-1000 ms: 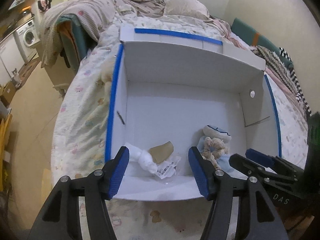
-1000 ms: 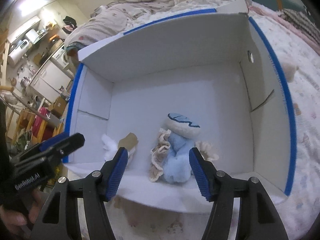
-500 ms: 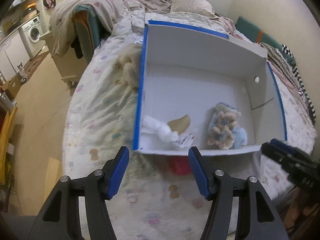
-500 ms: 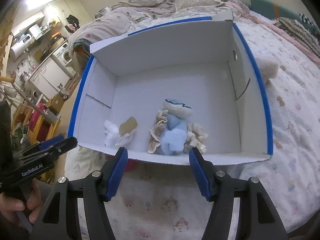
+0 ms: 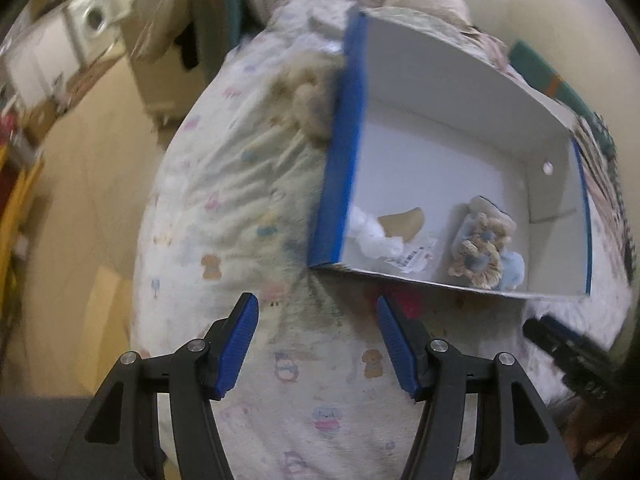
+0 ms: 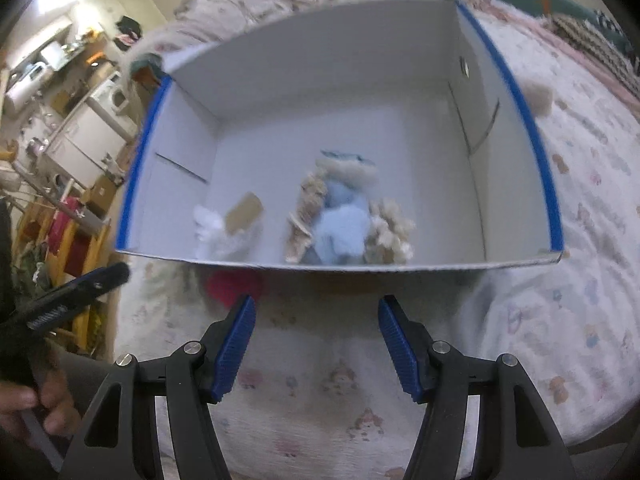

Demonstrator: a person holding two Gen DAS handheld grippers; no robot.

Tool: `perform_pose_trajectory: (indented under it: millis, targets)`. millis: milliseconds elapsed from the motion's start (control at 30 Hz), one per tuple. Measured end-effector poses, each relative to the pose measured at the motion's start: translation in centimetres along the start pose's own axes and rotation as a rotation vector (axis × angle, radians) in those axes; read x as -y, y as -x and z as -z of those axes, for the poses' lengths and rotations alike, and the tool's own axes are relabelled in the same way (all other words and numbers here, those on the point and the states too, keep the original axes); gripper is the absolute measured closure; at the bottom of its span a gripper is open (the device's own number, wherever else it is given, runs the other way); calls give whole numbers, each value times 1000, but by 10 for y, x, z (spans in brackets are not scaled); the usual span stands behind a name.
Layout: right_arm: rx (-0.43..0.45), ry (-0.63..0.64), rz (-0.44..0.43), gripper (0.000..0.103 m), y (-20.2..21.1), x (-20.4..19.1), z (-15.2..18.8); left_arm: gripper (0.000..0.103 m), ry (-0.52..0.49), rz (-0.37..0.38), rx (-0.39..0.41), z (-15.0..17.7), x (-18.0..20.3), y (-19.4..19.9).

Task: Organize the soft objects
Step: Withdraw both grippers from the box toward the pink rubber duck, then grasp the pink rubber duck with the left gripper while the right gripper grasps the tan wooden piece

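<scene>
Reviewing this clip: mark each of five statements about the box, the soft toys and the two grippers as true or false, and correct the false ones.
1. The left gripper is open and holds nothing. True.
2. The white box stands on a wooden floor. False: it rests on the patterned bedspread.
3. The blue plush toy lies inside the box. True.
4. The right gripper is shut on the red soft object. False: it is open, and the red object lies on the bedspread just outside the box's near wall.
5. The box is empty. False: it also holds a white soft item.
</scene>
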State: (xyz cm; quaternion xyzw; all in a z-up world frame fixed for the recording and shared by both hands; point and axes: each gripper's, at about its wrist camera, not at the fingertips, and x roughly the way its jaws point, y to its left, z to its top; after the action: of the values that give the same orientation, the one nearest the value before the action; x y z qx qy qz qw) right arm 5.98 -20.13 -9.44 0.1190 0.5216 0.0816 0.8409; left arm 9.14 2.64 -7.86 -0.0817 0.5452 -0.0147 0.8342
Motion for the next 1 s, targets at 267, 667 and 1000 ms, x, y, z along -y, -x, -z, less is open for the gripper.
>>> perform_pose_trajectory:
  millis: [267, 667, 1000]
  targets:
    - [-120, -66, 212, 36, -41, 25, 5, 45, 46, -17, -19, -4, -7, -5]
    - [-156, 64, 241, 36, -100, 0, -4, 45, 52, -16, -57, -4, -7, -19]
    - [-104, 107, 215, 91, -104, -14, -6, 45, 13, -32, -88, -2, 3, -36]
